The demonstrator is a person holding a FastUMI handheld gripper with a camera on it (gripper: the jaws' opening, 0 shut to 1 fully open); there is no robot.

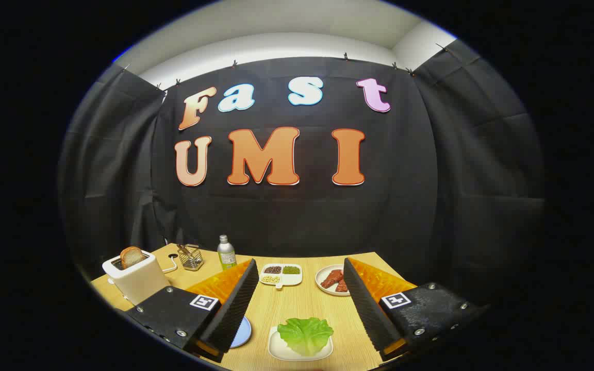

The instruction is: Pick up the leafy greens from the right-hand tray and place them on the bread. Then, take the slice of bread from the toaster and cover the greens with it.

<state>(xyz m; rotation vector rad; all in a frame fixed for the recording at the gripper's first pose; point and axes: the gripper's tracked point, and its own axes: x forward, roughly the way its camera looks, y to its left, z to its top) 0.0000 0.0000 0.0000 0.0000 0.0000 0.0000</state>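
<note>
Claw (297, 268) wide apart above greens (305, 334).

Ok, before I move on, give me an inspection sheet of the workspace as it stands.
Surface: wooden table, bare between the items.
Job's things: leafy greens on a white tray between the fingers; bread slice upright in the white toaster.
Clutter: blue plate, divided dish of beans, plate of meat, bottle, wire holder.
Grippers: gripper open, holding nothing.
Cables: white cord by the toaster.
Surroundings: black cloth wall.
</note>
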